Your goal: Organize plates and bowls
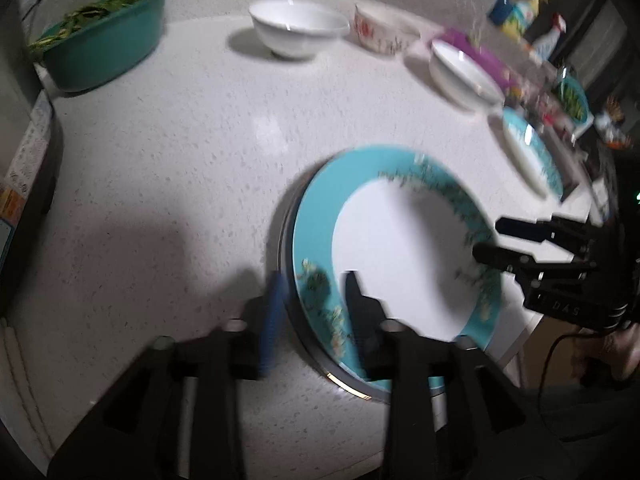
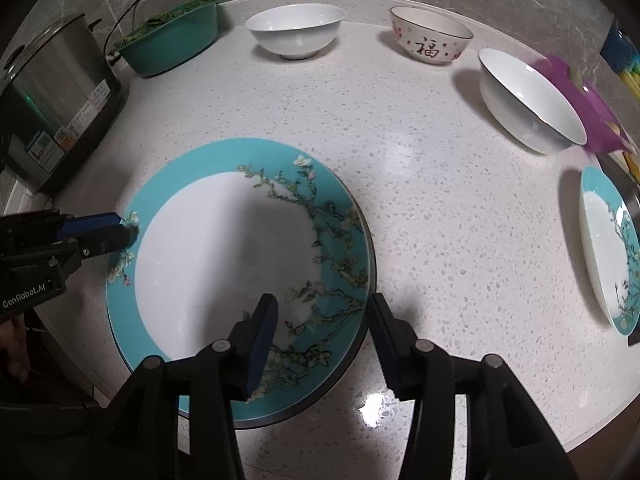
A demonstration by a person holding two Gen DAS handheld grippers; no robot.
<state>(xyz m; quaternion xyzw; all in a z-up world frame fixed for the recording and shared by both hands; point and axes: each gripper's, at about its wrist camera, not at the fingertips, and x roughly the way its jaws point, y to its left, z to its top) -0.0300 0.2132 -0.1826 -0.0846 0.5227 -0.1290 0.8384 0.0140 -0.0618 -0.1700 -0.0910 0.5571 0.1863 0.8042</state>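
Observation:
A large teal-rimmed plate with a blossom pattern [image 2: 224, 248] lies on a darker plate beneath it on the white counter; it also shows in the left wrist view [image 1: 400, 248]. My left gripper [image 1: 316, 280] is open, its fingers straddling the plate's left rim. My right gripper [image 2: 322, 308] is open, straddling the plate's near right rim. A smaller teal plate [image 2: 608, 248] lies at the right. A white bowl [image 2: 296, 30], a patterned bowl with a red character [image 2: 430, 34] and another white bowl [image 2: 528, 100] stand at the back.
A teal basin of greens [image 2: 172, 40] and a steel cooker [image 2: 52, 100] stand at the back left. A purple item [image 2: 588, 104] lies behind the right white bowl. The counter's front edge is close to the big plate.

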